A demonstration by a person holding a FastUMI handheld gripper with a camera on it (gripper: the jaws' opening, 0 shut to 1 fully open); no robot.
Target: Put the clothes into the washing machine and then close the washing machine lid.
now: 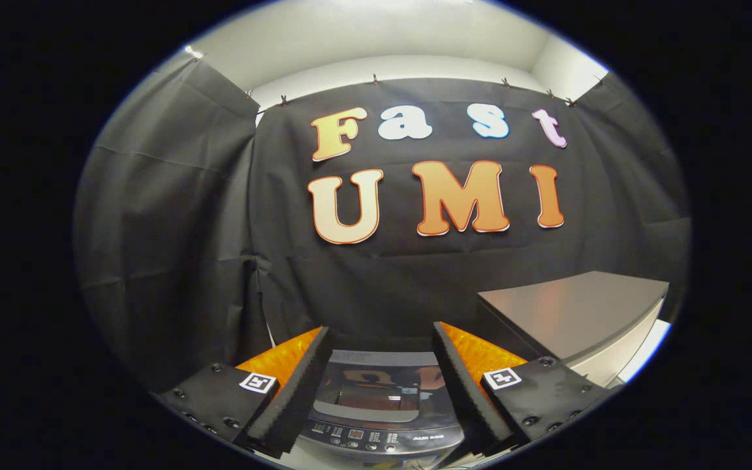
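The washing machine (376, 424) stands low between my two fingers, seen from above and in front. Its dark glossy lid (376, 391) lies flat and shut, mirroring the booth wall. A control panel (366, 440) with small buttons runs along its near edge. My gripper (381, 339) is held open above the machine, with nothing between its fingers. No clothes are in sight.
A grey flat-topped cabinet or table (572, 313) with a white side stands to the right of the machine, beyond my right finger. Black cloth walls close in the booth behind and to the left.
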